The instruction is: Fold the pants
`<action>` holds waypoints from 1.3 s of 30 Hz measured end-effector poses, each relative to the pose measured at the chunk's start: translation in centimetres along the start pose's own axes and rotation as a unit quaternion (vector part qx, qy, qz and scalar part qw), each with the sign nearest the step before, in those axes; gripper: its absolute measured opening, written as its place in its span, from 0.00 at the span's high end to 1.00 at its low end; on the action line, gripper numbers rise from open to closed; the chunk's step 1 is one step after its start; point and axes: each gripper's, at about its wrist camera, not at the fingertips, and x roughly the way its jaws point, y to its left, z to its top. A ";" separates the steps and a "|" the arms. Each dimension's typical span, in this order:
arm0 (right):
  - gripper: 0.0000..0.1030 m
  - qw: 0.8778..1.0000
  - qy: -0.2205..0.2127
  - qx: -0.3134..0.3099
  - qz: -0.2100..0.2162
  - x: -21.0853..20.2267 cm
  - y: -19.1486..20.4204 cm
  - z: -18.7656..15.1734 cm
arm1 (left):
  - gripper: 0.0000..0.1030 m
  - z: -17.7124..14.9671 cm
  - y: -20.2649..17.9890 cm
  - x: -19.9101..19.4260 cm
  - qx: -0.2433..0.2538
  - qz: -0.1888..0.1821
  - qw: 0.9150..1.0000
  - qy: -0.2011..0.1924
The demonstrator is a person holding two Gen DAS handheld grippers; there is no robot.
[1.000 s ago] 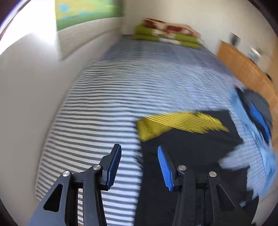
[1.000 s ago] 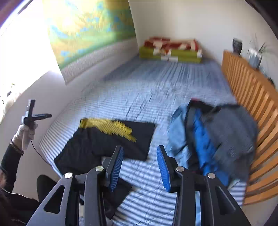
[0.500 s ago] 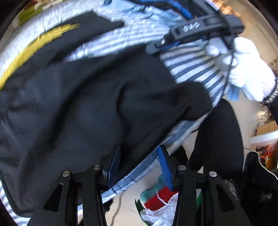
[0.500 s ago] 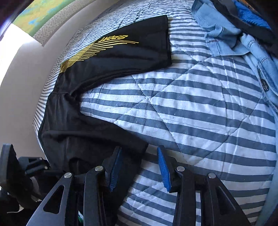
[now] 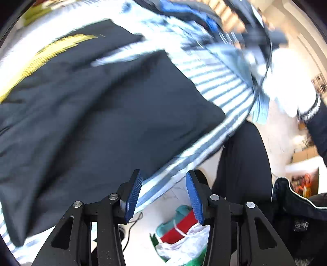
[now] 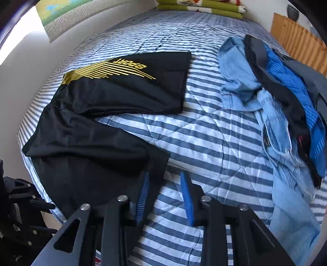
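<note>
Black pants (image 6: 98,139) with a yellow SPORT print (image 6: 110,69) lie spread on the striped bed cover (image 6: 214,133), the two legs angled apart. My right gripper (image 6: 164,180) hovers low over the near leg's hem corner. Its jaws are closing, with the left pad over the black cloth and not pressing on it. In the blurred left wrist view the pants (image 5: 102,112) fill the left side. My left gripper (image 5: 162,178) stands open over the bed's striped edge, just off the cloth, with nothing held. The left gripper's black frame (image 6: 18,204) shows at the bed's near left corner.
A heap of denim (image 6: 241,77) and blue and grey clothes (image 6: 290,86) lies on the bed's right side by a wooden rail (image 6: 296,41). Folded blankets (image 6: 200,6) sit at the far end. A person's black-clad leg (image 5: 245,159) and a bag (image 5: 179,229) are beside the bed.
The left gripper swung from facing along the bed to pointing down at the pants and bed edge. The right gripper sank toward the near leg's hem, and its jaws narrowed a little.
</note>
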 end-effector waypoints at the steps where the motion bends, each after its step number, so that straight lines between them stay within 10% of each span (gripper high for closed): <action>1: 0.69 1.000 -0.002 0.020 0.016 -0.4 -0.8 -0.9 | 0.54 -0.7 1.1 -1.6 -0.015 0.010 1.000 -0.015; 5: 0.69 0.996 -0.002 0.059 0.070 -2.2 -1.5 -5.5 | 0.54 -5.4 8.1 -7.7 -0.119 0.070 0.988 -0.069; 9: 0.68 0.994 0.010 0.066 0.086 -2.6 0.6 -10.4 | 0.53 -11.3 16.6 -12.6 -0.236 0.141 0.956 -0.103; 16: 0.67 0.991 0.012 0.096 0.093 -0.5 2.3 -13.2 | 0.48 -17.8 26.6 -13.9 -0.371 0.143 0.910 -0.121; 22: 0.67 0.994 0.013 0.071 0.083 0.8 4.7 -12.3 | 0.47 -16.7 26.8 -10.3 -0.365 0.090 0.920 -0.113; 25: 0.72 0.997 0.018 0.039 0.063 1.2 6.2 -12.0 | 0.79 -15.7 26.0 -9.0 -0.342 0.130 0.927 -0.084; 26: 0.90 0.998 0.021 0.025 0.053 1.3 6.9 -11.9 | 0.87 -15.6 25.9 -8.9 -0.342 0.142 0.926 -0.077; 30: 0.97 0.999 0.021 -0.008 0.048 0.4 8.3 -11.6 | 0.91 -16.7 25.5 -10.7 -0.361 0.165 0.913 -0.100; 34: 0.97 0.998 0.031 -0.026 0.038 -0.3 8.5 -12.0 | 0.83 -17.5 25.2 -11.2 -0.338 0.183 0.919 -0.091; 36: 0.96 0.995 0.067 -0.055 0.043 0.2 9.1 -12.4 | 0.54 -17.7 25.6 -11.2 -0.343 0.183 0.918 -0.079; 39: 0.93 0.989 0.092 -0.116 0.030 -0.9 10.1 -13.0 | 0.52 -17.0 25.6 -12.7 -0.322 0.181 0.924 -0.100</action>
